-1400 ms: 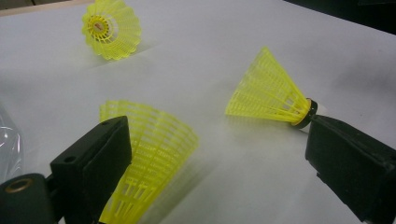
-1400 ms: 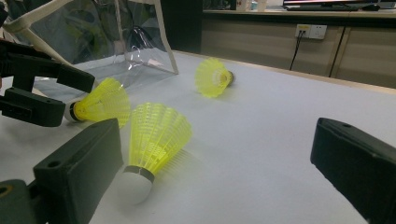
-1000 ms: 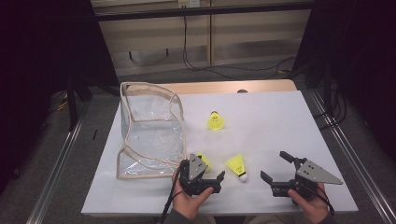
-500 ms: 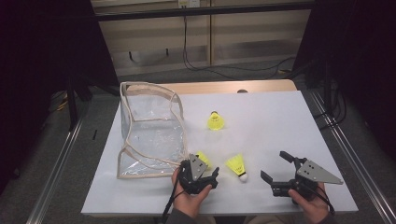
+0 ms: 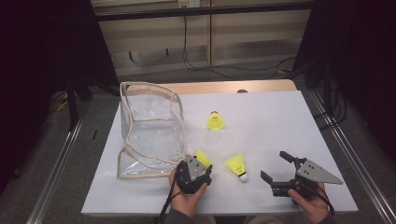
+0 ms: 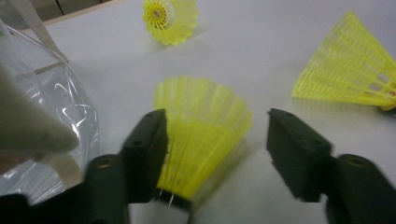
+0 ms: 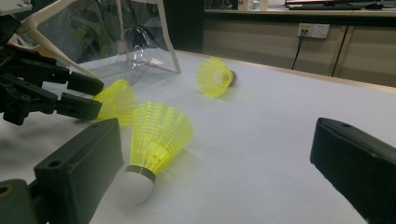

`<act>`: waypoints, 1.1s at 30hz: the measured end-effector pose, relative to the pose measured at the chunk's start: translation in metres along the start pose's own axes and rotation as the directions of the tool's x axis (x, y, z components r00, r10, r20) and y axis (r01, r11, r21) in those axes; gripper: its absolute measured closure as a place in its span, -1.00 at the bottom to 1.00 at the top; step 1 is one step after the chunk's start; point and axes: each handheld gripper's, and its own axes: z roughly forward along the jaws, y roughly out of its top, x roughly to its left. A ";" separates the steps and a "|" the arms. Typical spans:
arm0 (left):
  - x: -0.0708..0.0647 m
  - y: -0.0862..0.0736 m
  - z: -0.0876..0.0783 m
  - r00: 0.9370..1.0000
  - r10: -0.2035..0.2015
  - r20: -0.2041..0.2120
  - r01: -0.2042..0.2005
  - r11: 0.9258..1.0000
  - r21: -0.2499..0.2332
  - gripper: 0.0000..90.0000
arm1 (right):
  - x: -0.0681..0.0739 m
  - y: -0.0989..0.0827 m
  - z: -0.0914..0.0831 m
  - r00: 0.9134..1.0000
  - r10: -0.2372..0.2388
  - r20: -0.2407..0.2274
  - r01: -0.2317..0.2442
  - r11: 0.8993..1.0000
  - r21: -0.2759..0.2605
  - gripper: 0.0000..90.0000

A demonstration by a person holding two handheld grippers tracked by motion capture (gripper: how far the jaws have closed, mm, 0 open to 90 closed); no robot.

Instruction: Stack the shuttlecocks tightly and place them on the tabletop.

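At the white table's near edge, the left gripper [image 6: 212, 154] has just been closing around a yellow plastic shuttlecock [image 6: 201, 137]; one jaw touches its skirt, the other stands clear. The right gripper [image 5: 279, 168] rests level with its jaws wide apart, holding nothing.

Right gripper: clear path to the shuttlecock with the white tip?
Probably yes. The right gripper is open, and the white-tipped shuttlecock lies on bare table just to its left, nothing between. The left gripper is busy with another shuttlecock.
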 end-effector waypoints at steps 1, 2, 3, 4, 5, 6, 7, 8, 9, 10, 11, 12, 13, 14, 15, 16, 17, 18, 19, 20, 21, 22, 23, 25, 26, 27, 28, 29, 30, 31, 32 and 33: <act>0.000 0.000 -0.001 1.000 -0.002 -0.004 0.002 1.000 -0.003 0.13 | 0.000 0.000 0.000 1.000 0.001 -0.001 -0.001 1.000 0.000 -0.96; 0.000 0.000 -0.001 1.000 -0.006 -0.004 0.006 1.000 -0.002 0.21 | 0.000 0.000 0.000 1.000 0.000 0.000 0.000 1.000 0.001 -0.96; 0.001 0.000 -0.002 1.000 -0.015 0.002 0.015 1.000 -0.001 0.25 | 0.000 0.000 0.000 1.000 0.000 -0.002 0.000 1.000 0.000 -0.96; 0.001 0.000 -0.003 1.000 -0.023 0.007 0.023 1.000 -0.001 0.32 | 0.000 0.000 0.000 1.000 0.000 -0.002 0.000 1.000 0.000 -0.96; 0.002 0.001 -0.004 0.999 -0.028 0.020 0.028 1.000 0.001 0.39 | 0.000 0.000 0.000 1.000 0.001 -0.002 -0.001 1.000 0.000 -0.96; 0.003 0.001 -0.004 0.999 -0.031 0.026 0.031 1.000 -0.004 0.45 | 0.000 0.000 0.000 1.000 -0.001 0.000 0.001 1.000 0.000 -0.96; 0.003 0.001 -0.005 0.999 -0.033 0.035 0.033 0.999 -0.001 0.52 | 0.000 0.000 0.000 1.000 0.000 -0.001 0.000 1.000 0.000 -0.96; 0.003 0.001 -0.006 0.998 -0.038 0.042 0.038 0.999 -0.001 0.57 | 0.000 0.000 0.000 1.000 0.001 -0.002 -0.001 1.000 0.000 -0.96; 0.002 0.001 -0.007 0.998 -0.039 0.044 0.040 0.999 -0.003 0.62 | 0.000 0.000 0.000 1.000 0.000 -0.001 0.000 1.000 0.001 -0.96; 0.002 0.001 -0.007 0.998 -0.039 0.047 0.039 0.999 -0.004 0.66 | 0.000 0.000 0.000 1.000 -0.001 -0.002 0.001 1.000 0.002 -0.96; 0.002 0.002 -0.008 0.998 -0.040 0.056 0.041 0.999 -0.006 0.68 | 0.000 0.000 0.001 1.000 -0.001 -0.001 0.001 1.000 0.002 -0.96; 0.001 0.002 -0.008 0.997 -0.043 0.066 0.044 0.999 -0.006 0.69 | 0.000 0.000 0.000 1.000 0.000 -0.001 0.000 1.000 0.002 -0.96; 0.000 0.003 -0.009 0.997 -0.041 0.070 0.041 0.999 -0.008 0.69 | 0.000 0.000 0.000 1.000 0.001 -0.001 -0.001 1.000 0.001 -0.96; -0.001 0.004 -0.010 0.996 -0.041 0.075 0.042 0.999 -0.008 0.69 | 0.000 0.000 0.000 1.000 0.001 -0.001 -0.001 1.000 0.000 -0.96; -0.002 0.004 -0.010 0.996 -0.044 0.080 0.045 0.999 -0.012 0.69 | 0.000 0.000 0.000 1.000 0.000 -0.002 0.000 1.000 0.000 -0.96; -0.003 0.006 -0.011 0.995 -0.043 0.085 0.044 0.999 -0.015 0.70 | 0.000 0.000 0.000 1.000 0.000 -0.002 0.000 1.000 0.001 -0.96; -0.004 0.006 -0.011 0.995 -0.046 0.090 0.048 0.999 -0.016 0.70 | 0.000 0.000 0.000 1.000 0.000 -0.001 0.000 1.000 0.002 -0.96; -0.004 0.008 -0.012 0.994 -0.047 0.095 0.049 0.999 -0.016 0.70 | 0.000 0.000 0.001 1.000 0.000 -0.003 0.000 1.000 0.001 -0.96; -0.005 0.009 -0.012 0.994 -0.051 0.099 0.053 0.998 -0.017 0.69 | 0.000 0.000 0.001 1.000 -0.001 -0.003 0.001 1.000 0.001 -0.96; -0.006 0.010 -0.012 0.994 -0.048 0.100 0.050 0.999 -0.015 0.67 | 0.000 0.000 0.000 1.000 0.000 -0.002 0.000 1.000 0.002 -0.96; -0.007 0.011 -0.011 0.994 -0.055 0.100 0.057 0.998 -0.015 0.65 | 0.000 0.000 0.000 1.000 0.001 -0.002 -0.001 1.000 0.001 -0.96; -0.007 0.012 -0.011 0.994 -0.053 0.100 0.055 0.998 -0.015 0.63 | 0.000 0.000 0.000 1.000 0.001 -0.001 -0.001 1.000 0.001 -0.96; -0.008 0.013 -0.011 0.993 -0.055 0.104 0.057 0.998 -0.016 0.62 | 0.000 0.000 0.000 1.000 0.001 -0.002 -0.001 1.000 0.002 -0.96; -0.010 0.015 -0.011 0.993 -0.060 0.105 0.062 0.998 -0.018 0.59 | 0.000 0.000 0.000 1.000 0.000 -0.002 0.000 1.000 0.002 -0.96; -0.010 0.016 -0.010 0.993 -0.059 0.105 0.061 0.998 -0.020 0.56 | 0.000 0.000 0.000 1.000 0.001 -0.005 -0.001 1.000 0.000 -0.96; -0.011 0.018 -0.010 0.993 -0.058 0.101 0.061 0.998 -0.019 0.54 | 0.000 0.000 0.000 1.000 0.001 -0.005 -0.001 1.000 -0.001 -0.96; -0.012 0.019 -0.010 0.993 -0.061 0.098 0.063 0.998 -0.020 0.49 | 0.000 0.000 0.000 1.000 0.002 -0.005 -0.002 1.000 -0.001 -0.96; -0.012 0.020 -0.009 0.994 -0.063 0.094 0.065 0.998 -0.018 0.44 | -0.001 0.000 0.000 1.000 0.002 -0.007 -0.002 1.000 -0.002 -0.96; -0.013 0.021 -0.008 0.993 -0.067 0.094 0.069 0.998 -0.017 0.38 | -0.001 0.000 0.000 1.000 0.003 -0.006 -0.003 1.000 -0.004 -0.96; -0.013 0.021 -0.007 0.993 -0.068 0.095 0.069 0.997 -0.015 0.31 | -0.001 0.000 0.000 1.000 0.003 -0.003 -0.003 1.000 -0.002 -0.96; -0.014 0.022 -0.006 0.993 -0.069 0.095 0.071 0.997 -0.015 0.30 | -0.001 0.000 0.000 1.000 0.002 -0.003 -0.002 1.000 -0.003 -0.96; -0.014 0.022 -0.005 0.993 -0.076 0.090 0.077 0.997 -0.014 0.28 | -0.001 0.000 0.000 1.000 0.001 -0.002 -0.001 1.000 -0.005 -0.96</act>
